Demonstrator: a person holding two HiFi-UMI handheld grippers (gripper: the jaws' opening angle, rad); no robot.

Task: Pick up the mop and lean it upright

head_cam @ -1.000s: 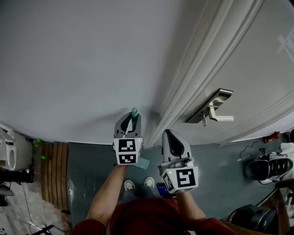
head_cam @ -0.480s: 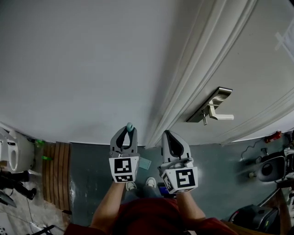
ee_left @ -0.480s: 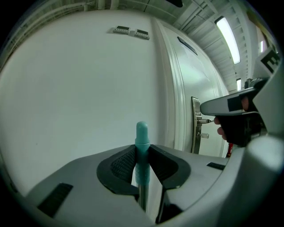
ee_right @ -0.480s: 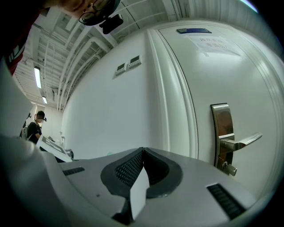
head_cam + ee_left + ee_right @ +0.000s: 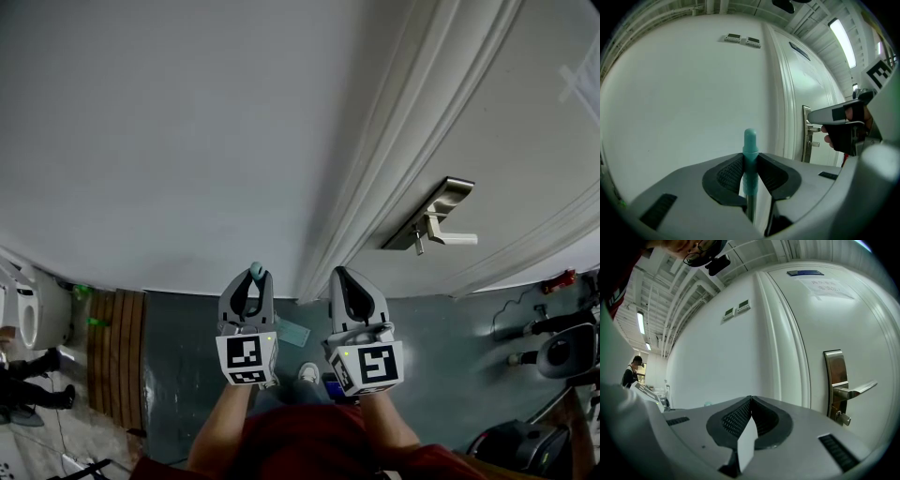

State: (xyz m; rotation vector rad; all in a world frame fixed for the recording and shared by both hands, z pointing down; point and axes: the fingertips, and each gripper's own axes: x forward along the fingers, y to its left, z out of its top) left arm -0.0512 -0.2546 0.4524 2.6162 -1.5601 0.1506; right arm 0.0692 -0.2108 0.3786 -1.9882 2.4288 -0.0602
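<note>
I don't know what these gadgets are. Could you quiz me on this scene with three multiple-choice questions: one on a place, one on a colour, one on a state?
1. Where is the mop grip?
A. Between the left tool's jaws
B. In a bucket
C. On a shelf

2. What colour is the mop grip?
A. Red
B. Teal
C. Yellow

3. How do the right tool's jaws stand?
A. Wide open
B. Shut on the mop
C. Shut, with nothing between them

Answers:
1 A: the left gripper view shows its jaws clamped on the grip.
2 B: the grip and its rounded tip are teal.
3 C: the right gripper view shows its jaws meeting, with nothing between them.
</note>
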